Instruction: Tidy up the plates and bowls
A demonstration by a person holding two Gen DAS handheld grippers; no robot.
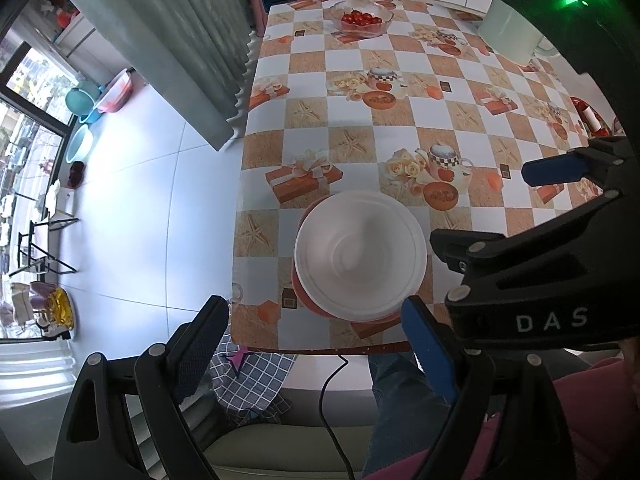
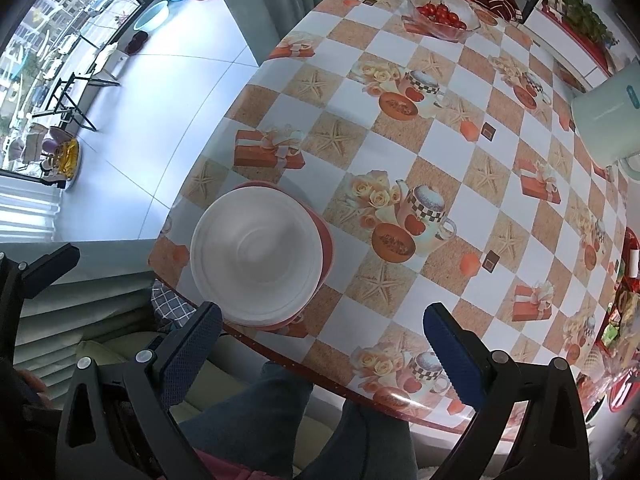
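Note:
A stack of white bowls (image 1: 360, 254) sits nested on a red plate (image 1: 304, 296) near the front edge of the checked table (image 1: 400, 120). My left gripper (image 1: 316, 308) hovers above the near rim of the stack, pointing down, open and holding nothing. My right gripper (image 1: 480, 204) hangs to the right of the bowls, open and holding nothing. In the right wrist view the bowls (image 2: 256, 252) and plate (image 2: 327, 240) lie to the upper left of the right gripper (image 2: 322, 312), whose jaws span bare tablecloth and the table edge.
A glass bowl of cherry tomatoes (image 1: 362, 18) stands at the far side, and a pale jug (image 2: 608, 120) at the right. A red tray with packets (image 2: 624, 300) lies at the right edge. A person's legs in jeans (image 2: 260, 400) and a black cable (image 1: 332, 400) are below the table edge.

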